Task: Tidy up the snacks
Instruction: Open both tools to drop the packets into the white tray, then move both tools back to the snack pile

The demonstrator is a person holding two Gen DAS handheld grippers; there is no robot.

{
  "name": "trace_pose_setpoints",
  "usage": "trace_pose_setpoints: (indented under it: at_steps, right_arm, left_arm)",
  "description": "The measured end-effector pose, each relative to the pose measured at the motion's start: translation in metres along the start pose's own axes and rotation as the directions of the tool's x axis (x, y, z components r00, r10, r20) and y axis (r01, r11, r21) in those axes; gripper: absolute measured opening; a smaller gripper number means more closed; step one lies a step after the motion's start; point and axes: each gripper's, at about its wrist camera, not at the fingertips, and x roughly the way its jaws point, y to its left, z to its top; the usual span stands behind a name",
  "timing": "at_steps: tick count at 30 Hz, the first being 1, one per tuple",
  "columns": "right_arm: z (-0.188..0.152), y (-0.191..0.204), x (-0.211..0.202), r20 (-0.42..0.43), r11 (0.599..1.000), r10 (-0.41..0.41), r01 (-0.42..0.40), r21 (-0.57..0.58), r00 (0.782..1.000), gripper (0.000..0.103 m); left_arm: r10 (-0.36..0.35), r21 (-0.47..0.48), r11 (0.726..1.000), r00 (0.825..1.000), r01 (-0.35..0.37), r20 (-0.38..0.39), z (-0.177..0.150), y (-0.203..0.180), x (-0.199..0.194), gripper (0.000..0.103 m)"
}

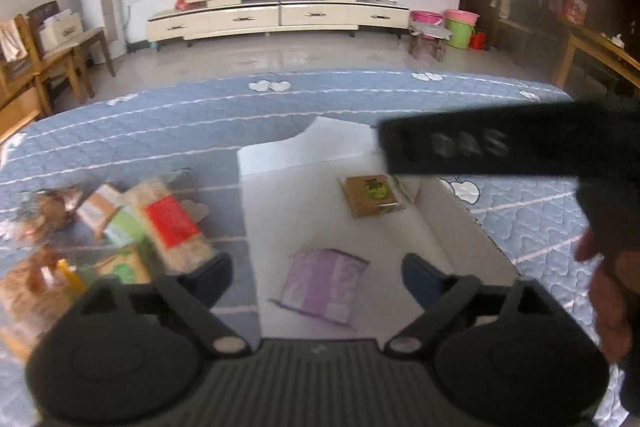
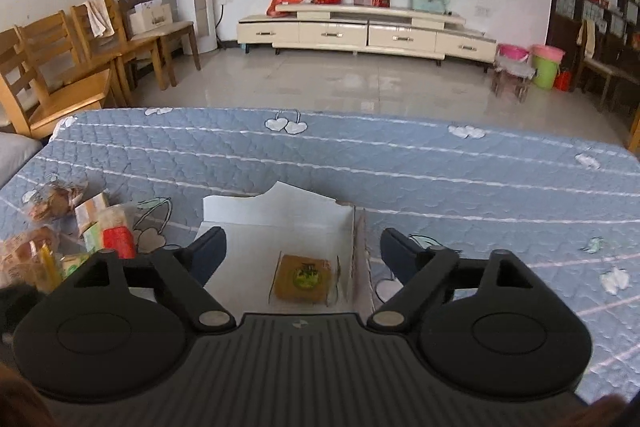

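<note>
A white cardboard box (image 1: pixel 280 187) lies open on the blue quilt. Inside it are a brown snack packet with a green label (image 1: pixel 372 195) and a purple packet (image 1: pixel 322 285). My left gripper (image 1: pixel 316 279) is open and empty, its jaws spread above the purple packet. My right gripper (image 2: pixel 302 257) is open and empty over the box (image 2: pixel 248 219), just above the brown packet (image 2: pixel 304 279). A pile of loose snacks (image 1: pixel 120 227) lies left of the box, among them a clear pack with a red label (image 1: pixel 172 225); the pile also shows in the right wrist view (image 2: pixel 80 239).
The right gripper's black body (image 1: pixel 500 143) crosses the left wrist view at the right, held by a hand (image 1: pixel 612 299). The blue quilt (image 2: pixel 440 179) covers the whole surface. Wooden chairs (image 2: pixel 60 67) stand at the far left, a cream TV cabinet (image 2: pixel 360 31) at the back wall.
</note>
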Motion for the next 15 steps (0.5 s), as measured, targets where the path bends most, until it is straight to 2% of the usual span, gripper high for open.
trace_pose_setpoints:
  at_steps: [6,11,15]
  right_arm:
    - [-0.015,0.004,-0.053,0.05,0.998,-0.05,0.048,0.04,0.997,0.103]
    - [-0.033,0.012,-0.085,0.049,0.995,-0.089,0.086,0.053,0.995,0.103]
    - [-0.048,0.018,-0.104,0.038,0.994,-0.09,0.087,0.074,0.995,0.103]
  left_arm:
    - [0.047,-0.015,0.999,0.999,-0.047,0.012,-0.01,0.011,-0.034,0.098]
    - [0.078,-0.02,0.997,0.996,-0.078,0.03,-0.023,0.022,-0.064,0.1]
    - [0.094,-0.04,0.995,0.995,-0.092,0.042,-0.03,0.033,-0.082,0.102]
